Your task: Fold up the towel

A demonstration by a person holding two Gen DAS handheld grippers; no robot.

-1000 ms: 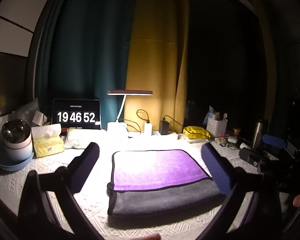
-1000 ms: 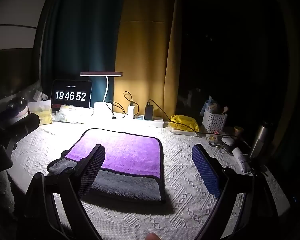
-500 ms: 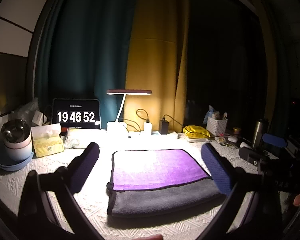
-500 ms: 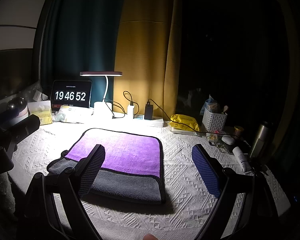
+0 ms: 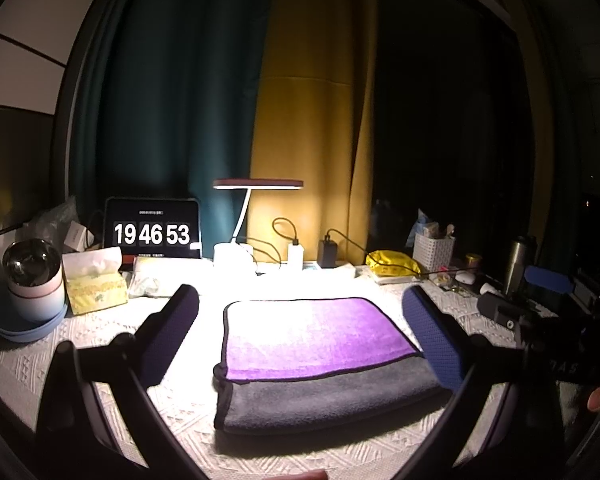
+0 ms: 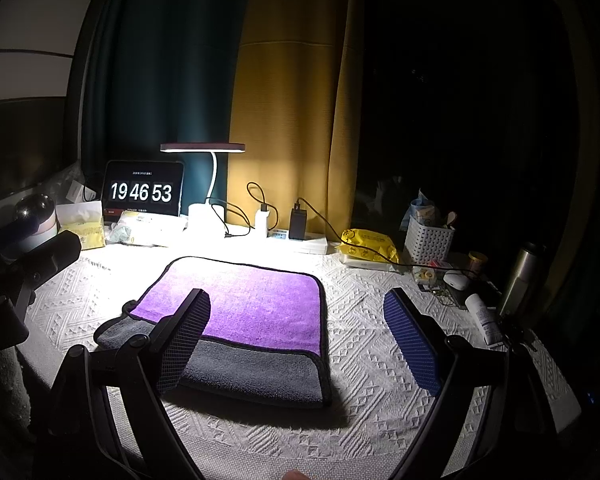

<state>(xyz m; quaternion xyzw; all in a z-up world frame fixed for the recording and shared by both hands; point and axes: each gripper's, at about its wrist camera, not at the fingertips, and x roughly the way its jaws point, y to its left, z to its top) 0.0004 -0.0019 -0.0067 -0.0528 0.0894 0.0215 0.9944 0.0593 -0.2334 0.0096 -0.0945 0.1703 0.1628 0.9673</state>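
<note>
A folded towel (image 5: 320,356), purple on top with a grey layer showing at the near edge, lies flat on the white patterned tablecloth (image 5: 112,340). It also shows in the right wrist view (image 6: 240,320). My left gripper (image 5: 300,320) is open and empty, held above and in front of the towel. My right gripper (image 6: 296,320) is open and empty, with its left finger over the towel's near left part. The right gripper's body shows at the right edge of the left wrist view (image 5: 540,312).
A lit desk lamp (image 5: 256,216), a clock tablet (image 5: 152,232), a tissue box (image 5: 96,280), a cup on a blue plate (image 5: 32,280), chargers, a yellow bag (image 5: 392,260), a white basket (image 5: 432,244) and a steel bottle (image 5: 520,264) line the back and sides.
Both grippers have stayed nearly still and open. The towel has not moved. The clock has ticked from 19 46 52 to 19 46 53.
</note>
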